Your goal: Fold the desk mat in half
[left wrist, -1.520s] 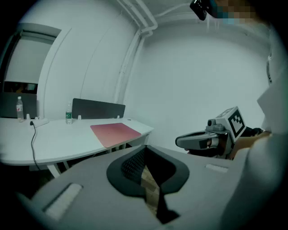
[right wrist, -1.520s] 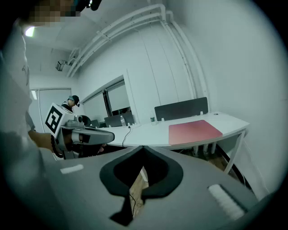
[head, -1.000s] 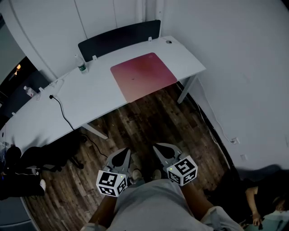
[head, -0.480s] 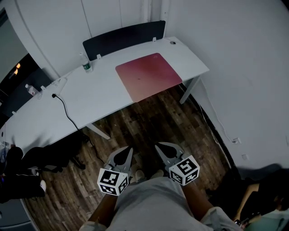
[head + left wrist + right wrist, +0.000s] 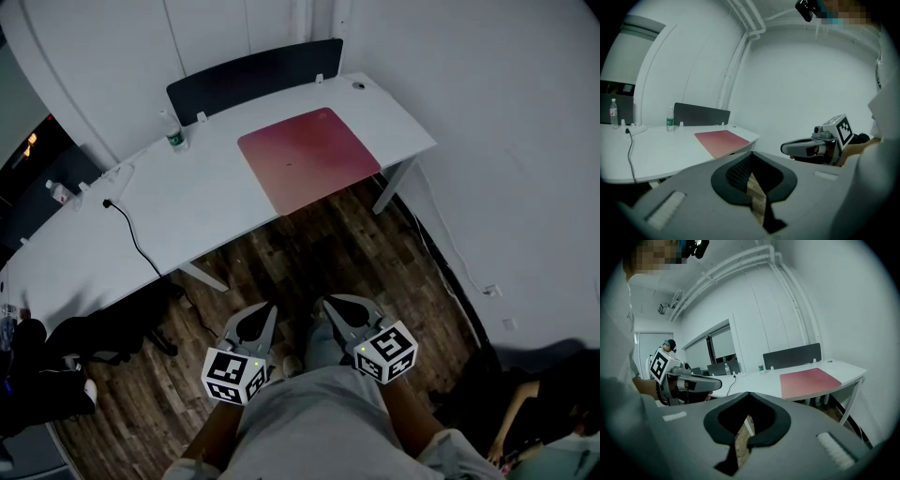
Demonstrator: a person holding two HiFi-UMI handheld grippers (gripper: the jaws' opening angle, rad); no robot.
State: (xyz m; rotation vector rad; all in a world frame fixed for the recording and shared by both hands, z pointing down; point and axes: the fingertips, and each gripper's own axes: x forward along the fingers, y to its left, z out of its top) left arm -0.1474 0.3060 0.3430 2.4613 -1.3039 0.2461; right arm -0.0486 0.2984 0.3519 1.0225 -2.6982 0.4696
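Barely moved: your left hand-held gripper and right hand-held gripper clenched, empty; desk mat well ahead looks floppy, so pinch its near corners.

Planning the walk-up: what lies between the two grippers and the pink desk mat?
Head view: only bare wooden floor separates the left gripper and right gripper from the desk mat at the white desk's near edge.

I see the desk mat as a matt, smooth pink sheet near the desk top's right end; desk top smooth white, floor dark grained wood planks, left gripper and right gripper matt grey plastic
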